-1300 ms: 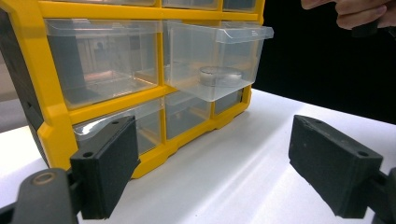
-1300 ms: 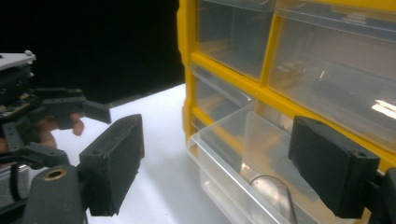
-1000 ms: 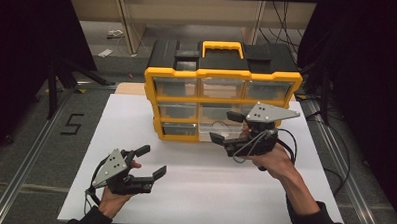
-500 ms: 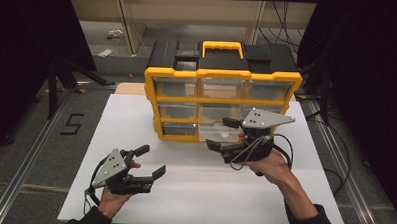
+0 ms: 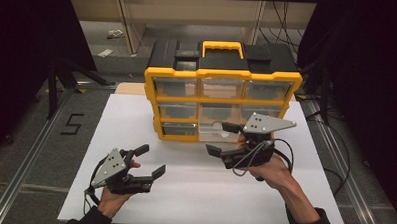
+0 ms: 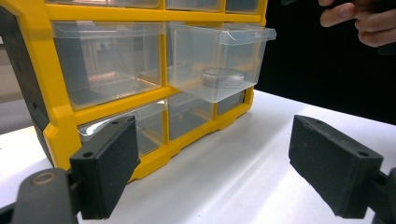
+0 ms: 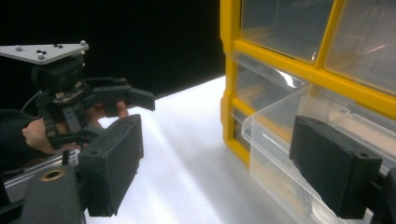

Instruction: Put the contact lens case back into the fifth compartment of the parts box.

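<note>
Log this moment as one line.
right tongs: open, at pulled-out drawer | left tongs: open, idle on table | drawer holds disc

Your desk (image 5: 193, 197) carries a white sheet across its top, and the yellow drawer cabinet (image 5: 222, 100) stands directly on it, beyond both of your tools. It sits ahead of the left hand-held gripper (image 5: 147, 162) and just past the right hand-held gripper (image 5: 219, 139). A bare white stretch lies between them.
</note>
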The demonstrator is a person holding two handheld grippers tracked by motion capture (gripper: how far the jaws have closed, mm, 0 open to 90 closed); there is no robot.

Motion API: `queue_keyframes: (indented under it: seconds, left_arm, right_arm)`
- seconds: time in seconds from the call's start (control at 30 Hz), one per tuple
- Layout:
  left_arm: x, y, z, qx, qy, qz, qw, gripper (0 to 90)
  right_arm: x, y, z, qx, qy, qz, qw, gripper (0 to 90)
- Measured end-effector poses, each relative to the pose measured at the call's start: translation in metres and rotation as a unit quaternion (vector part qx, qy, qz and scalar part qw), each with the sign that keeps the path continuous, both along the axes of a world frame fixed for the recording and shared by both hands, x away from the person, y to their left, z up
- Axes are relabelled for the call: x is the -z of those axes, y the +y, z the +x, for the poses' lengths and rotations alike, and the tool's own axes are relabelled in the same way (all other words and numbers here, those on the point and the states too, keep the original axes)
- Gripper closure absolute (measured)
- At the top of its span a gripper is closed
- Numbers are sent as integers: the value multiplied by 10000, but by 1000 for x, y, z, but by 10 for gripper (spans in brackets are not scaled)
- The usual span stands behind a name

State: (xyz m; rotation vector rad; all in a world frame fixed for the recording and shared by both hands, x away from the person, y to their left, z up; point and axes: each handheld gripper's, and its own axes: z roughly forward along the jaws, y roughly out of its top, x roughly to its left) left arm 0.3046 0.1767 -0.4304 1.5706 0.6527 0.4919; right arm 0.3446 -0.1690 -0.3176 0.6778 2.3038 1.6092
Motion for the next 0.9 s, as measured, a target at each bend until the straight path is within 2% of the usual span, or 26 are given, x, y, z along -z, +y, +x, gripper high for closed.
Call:
queue_keyframes:
  seconds: [0.27,0.9]
  left_arm:
    - [0,0,0,0,-7,7,10000,158]
    - [0,0,1,-28,4,-1,10000,158]
  right_arm:
    - [6,4,-5,-116,106,-78,9998,183]
    - [25,3,-10,-148,322,-169,9992,184]
